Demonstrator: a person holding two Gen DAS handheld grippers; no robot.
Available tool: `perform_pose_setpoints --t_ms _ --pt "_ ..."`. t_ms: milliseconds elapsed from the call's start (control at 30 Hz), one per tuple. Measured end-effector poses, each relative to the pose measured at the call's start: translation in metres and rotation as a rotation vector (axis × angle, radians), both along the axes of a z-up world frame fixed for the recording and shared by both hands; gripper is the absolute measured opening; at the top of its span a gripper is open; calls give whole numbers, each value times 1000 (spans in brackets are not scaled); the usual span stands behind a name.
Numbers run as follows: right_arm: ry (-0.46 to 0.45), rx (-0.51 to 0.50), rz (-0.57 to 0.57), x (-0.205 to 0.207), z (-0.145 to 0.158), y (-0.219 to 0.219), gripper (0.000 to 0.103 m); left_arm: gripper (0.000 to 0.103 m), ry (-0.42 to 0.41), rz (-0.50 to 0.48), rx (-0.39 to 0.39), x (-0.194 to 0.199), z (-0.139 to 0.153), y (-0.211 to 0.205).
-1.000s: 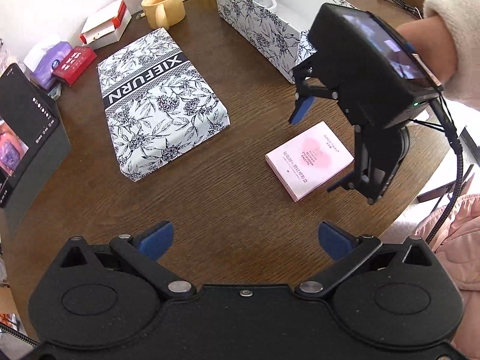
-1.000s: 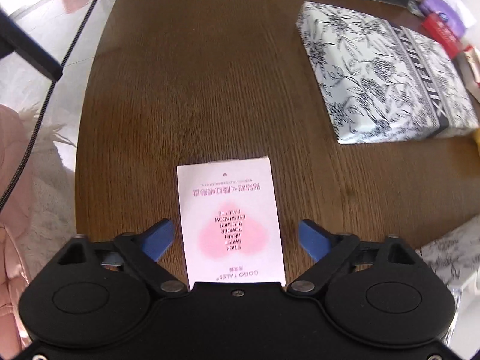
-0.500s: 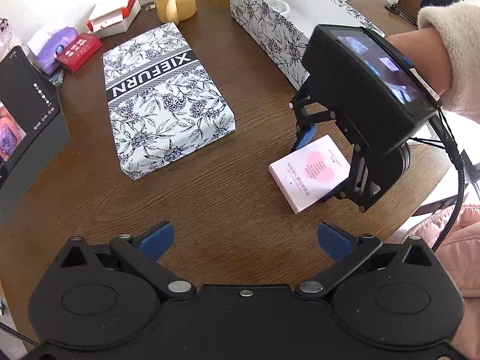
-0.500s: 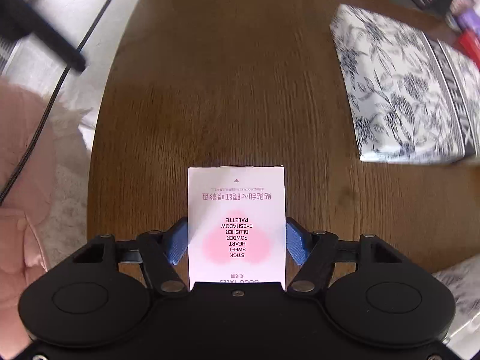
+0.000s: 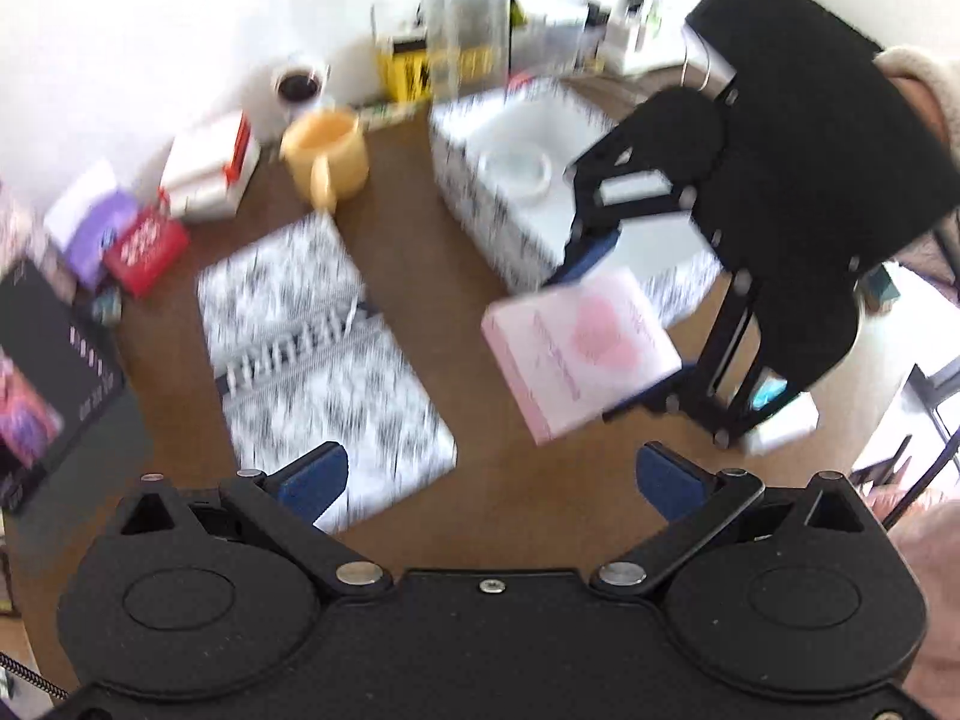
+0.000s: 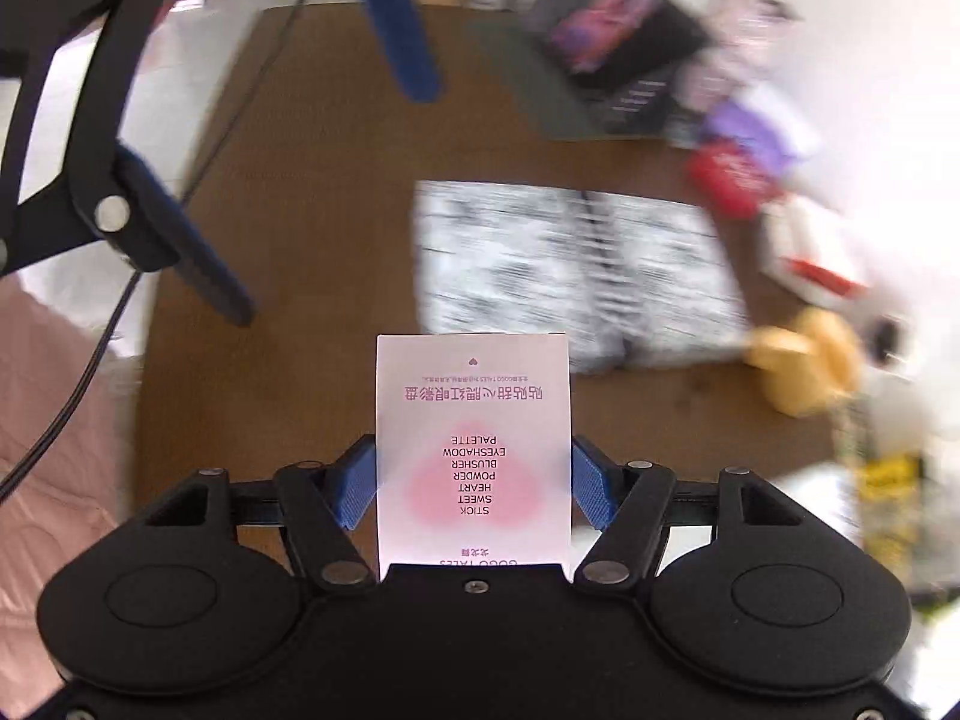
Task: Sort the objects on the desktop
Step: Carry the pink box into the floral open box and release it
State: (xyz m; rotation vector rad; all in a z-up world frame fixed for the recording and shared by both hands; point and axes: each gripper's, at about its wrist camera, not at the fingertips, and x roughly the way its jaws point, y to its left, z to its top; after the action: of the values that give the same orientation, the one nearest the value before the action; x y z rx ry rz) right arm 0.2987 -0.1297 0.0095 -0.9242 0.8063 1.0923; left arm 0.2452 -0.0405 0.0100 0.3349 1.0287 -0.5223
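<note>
Right tongs (image 6: 474,492): clamped on pink palette box (image 6: 474,450), held off the surface (image 5: 528,516), near open box.
Left tongs (image 5: 489,474): apart, holding nothing.
Palette box: white-pink, heart, "EYESHADOW PALETTE" txt.
Open floral box (image 5: 480,204): white inside, w/ a white ring-shaped item (image 5: 516,171).
Floral lid (image 5: 318,354): flat on surface, blurred.

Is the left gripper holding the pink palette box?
No, the left gripper is open with nothing between its pads; the pink palette box is clamped in the right gripper.

Right gripper (image 6: 474,489): blue pads clamped on both long edges of pink palette box (image 6: 473,450), frame centre-bottom.
Left gripper (image 6: 288,138): upper left, jaws apart.
Floral box (image 6: 576,270): blurred, right of centre.
</note>
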Motion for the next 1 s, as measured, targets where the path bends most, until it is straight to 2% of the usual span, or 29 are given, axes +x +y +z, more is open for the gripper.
perform_pose_setpoints --t_ms 100,200,467,733,1000 --pt "-38 -26 -68 25 11 -27 69 103 7 -43 -2 24 7 -29" --pt "-53 -59 -117 57 8 -54 69 103 -2 -79 23 49 5 -59" --pt "51 -75 -135 111 -53 -75 69 103 30 -111 14 107 -21 -114" --pt "137 -80 -89 137 -104 -77 69 103 75 -97 38 145 -48 -133" --pt "210 -99 -58 155 -134 -74 69 103 122 -59 52 164 -63 -131"
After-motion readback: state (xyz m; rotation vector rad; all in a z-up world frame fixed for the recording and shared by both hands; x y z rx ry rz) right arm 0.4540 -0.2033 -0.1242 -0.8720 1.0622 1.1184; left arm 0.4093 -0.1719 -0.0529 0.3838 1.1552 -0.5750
